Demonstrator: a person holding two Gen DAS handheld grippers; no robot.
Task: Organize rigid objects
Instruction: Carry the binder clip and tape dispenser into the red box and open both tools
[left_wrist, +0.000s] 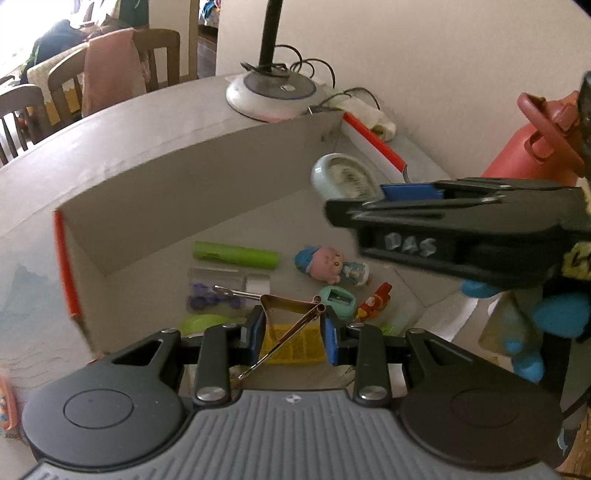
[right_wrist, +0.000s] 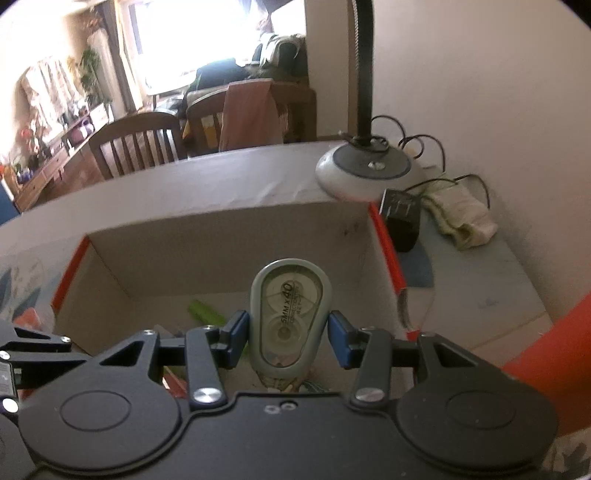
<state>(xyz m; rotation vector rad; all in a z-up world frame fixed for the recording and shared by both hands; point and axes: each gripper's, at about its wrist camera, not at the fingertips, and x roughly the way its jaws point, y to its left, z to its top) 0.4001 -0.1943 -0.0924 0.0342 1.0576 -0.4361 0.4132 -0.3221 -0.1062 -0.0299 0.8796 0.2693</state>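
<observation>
Left tool (left_wrist: 291, 328) grips a binder clip (left_wrist: 291, 310), right tool (right_wrist: 288, 338) a correction tape (right_wrist: 288, 314), both over the box (left_wrist: 147, 206) at frame centre. Risk: tools collide above the crowded box.

The left gripper (left_wrist: 293, 326) pointed steeply down with its blue pads clamped tight on a binder clip (left_wrist: 291, 317), while the right gripper (right_wrist: 288, 338), also tilted downward, pinched a correction tape (right_wrist: 289, 317).
</observation>
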